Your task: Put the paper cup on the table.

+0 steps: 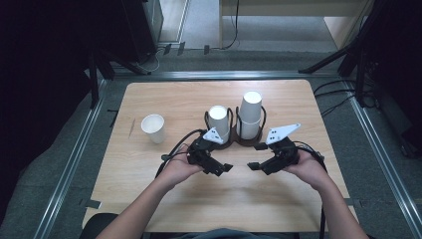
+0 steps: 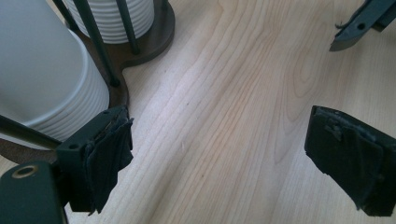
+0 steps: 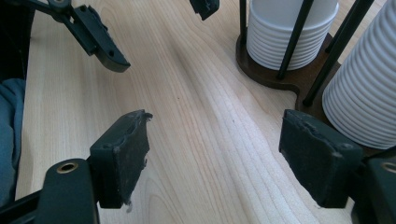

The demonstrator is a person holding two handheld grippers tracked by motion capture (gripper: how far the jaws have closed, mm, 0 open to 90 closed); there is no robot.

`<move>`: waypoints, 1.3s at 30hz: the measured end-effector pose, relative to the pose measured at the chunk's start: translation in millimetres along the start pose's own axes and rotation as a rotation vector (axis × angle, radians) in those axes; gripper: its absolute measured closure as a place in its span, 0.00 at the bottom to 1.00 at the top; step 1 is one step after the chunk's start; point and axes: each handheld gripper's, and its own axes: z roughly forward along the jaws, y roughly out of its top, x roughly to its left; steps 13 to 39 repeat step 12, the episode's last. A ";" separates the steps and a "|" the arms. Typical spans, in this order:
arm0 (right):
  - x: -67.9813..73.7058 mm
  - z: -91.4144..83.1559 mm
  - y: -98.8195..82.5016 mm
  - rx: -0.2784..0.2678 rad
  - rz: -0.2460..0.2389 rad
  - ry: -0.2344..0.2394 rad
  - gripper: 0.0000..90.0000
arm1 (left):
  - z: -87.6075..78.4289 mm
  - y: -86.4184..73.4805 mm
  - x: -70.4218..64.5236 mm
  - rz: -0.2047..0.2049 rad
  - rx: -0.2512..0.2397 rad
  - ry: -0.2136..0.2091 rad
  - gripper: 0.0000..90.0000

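Note:
Two stacks of white paper cups, a shorter one (image 1: 219,122) and a taller one (image 1: 250,113), stand upside down in a dark wire holder (image 1: 234,143) at mid-table. A single white cup (image 1: 153,128) stands upright to the left. My left gripper (image 1: 221,162) hovers just in front of the holder, open, with bare wood between its pads (image 2: 107,154). My right gripper (image 1: 256,156) faces it from the right, also open, with nothing between its pads (image 3: 123,154). In the left gripper view, the nearer cup stack (image 2: 46,79) sits just beyond the left jaw.
The holder's brown base (image 3: 271,74) and thin black rods (image 3: 292,37) stand close to my right gripper's right jaw. The wooden table (image 1: 209,199) ends near the person's forearms. Dark stands and cables surround the table on the floor.

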 end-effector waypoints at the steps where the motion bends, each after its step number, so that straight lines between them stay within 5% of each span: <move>1: 0.2 0.0 0.1 -0.001 -0.001 -0.001 0.27 | -0.2 -0.1 0.3 -0.001 0.000 -0.001 0.09; 39: -0.5 0.6 -0.9 0.002 -0.009 -0.007 0.27 | 2.7 -3.3 5.0 0.004 0.019 0.017 0.09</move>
